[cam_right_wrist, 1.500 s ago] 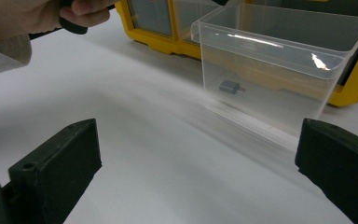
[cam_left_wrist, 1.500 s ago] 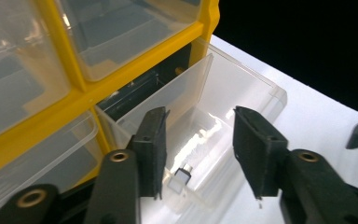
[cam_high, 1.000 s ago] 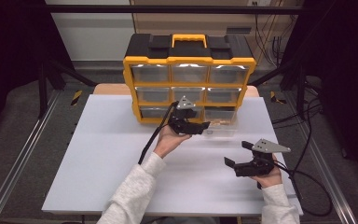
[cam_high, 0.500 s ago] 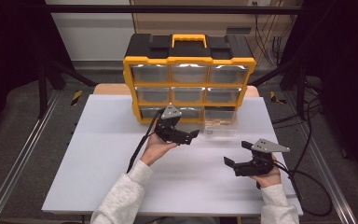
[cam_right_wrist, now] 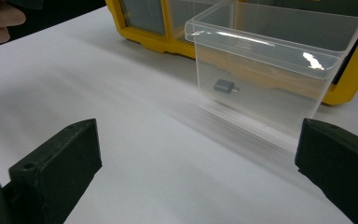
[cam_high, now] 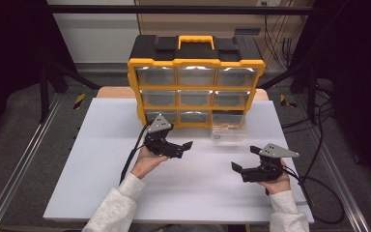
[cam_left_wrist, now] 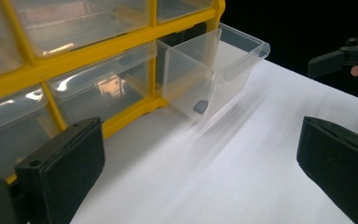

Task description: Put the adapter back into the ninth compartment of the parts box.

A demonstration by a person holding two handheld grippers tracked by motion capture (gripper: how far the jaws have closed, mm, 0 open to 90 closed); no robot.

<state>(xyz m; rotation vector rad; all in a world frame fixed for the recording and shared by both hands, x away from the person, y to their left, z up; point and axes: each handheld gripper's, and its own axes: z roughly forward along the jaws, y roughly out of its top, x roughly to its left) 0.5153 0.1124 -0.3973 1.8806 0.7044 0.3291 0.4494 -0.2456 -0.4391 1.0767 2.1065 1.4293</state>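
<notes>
I see a clear drawer pulled out at frame centre, holding a small grey part. Its contents blur from above. My left claw and right claw both gape wide, empty.

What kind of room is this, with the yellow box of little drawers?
Probably a lab or workshop set up for recording. A yellow parts organizer stands on a white table inside a metal frame, with cables trailing on the floor.
</notes>
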